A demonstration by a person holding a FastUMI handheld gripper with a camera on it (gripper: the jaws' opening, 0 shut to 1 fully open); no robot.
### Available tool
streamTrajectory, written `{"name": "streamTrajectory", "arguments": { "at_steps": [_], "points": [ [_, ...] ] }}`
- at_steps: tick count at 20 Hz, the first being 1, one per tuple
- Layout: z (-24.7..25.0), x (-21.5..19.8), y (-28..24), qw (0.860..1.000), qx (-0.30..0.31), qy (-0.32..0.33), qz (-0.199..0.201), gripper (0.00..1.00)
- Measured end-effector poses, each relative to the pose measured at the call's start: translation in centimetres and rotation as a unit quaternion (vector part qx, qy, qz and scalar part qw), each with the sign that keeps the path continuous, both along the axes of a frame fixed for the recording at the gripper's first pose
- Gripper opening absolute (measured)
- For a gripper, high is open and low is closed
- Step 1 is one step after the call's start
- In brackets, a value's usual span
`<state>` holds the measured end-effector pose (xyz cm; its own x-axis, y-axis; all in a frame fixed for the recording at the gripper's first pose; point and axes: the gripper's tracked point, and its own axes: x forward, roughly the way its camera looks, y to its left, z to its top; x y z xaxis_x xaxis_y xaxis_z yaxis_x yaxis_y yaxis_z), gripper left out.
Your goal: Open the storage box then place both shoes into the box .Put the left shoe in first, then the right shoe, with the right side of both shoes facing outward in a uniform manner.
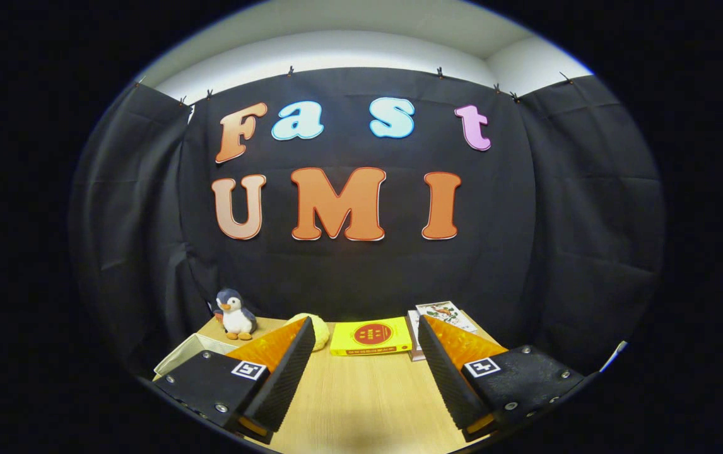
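Black cloth wall behind, pale ceiling above, wooden table [361,391] below. Largest to smallest on the table: one pale open-topped container [192,350] at the far left, partly hidden behind the left finger, possibly the storage box but too little showing to be sure; one yellow flat box [371,337] beyond the gap between the fingers; one stack of books or cards [446,313] behind the right finger's tip, count within it unclear; one penguin toy [235,315] upright just beyond the pale container; one yellowish round lump [318,328] peeking past the left finger's tip, beside the yellow box.

Gripper [361,372] held level over the table, aimed at the wall. Fingers [282,375] spread wide apart, gripping nothing, bare wood between them.

Shoes: none to count from this angle, so no telling where they lie, inside a box or elsewhere. No lid to be made out either.

On progress: cannot be settled. Spread, unloaded fingers facing the wall would suit a stage with both shoes yet to be fetched, and would equally suit a stage with both shoes stowed and the gripper drawn away. Contents of the pale container hidden, so nothing to tip the judgement either way.
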<state>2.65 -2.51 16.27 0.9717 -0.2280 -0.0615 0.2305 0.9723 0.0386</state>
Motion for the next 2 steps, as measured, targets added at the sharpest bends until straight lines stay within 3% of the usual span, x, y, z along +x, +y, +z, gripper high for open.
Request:
{"name": "streamTrajectory", "arguments": {
  "at_steps": [2],
  "points": [
    [-0.37, -0.30, -1.37, 1.000, 0.004, 0.000, 0.005, 0.98]
  ]
}}
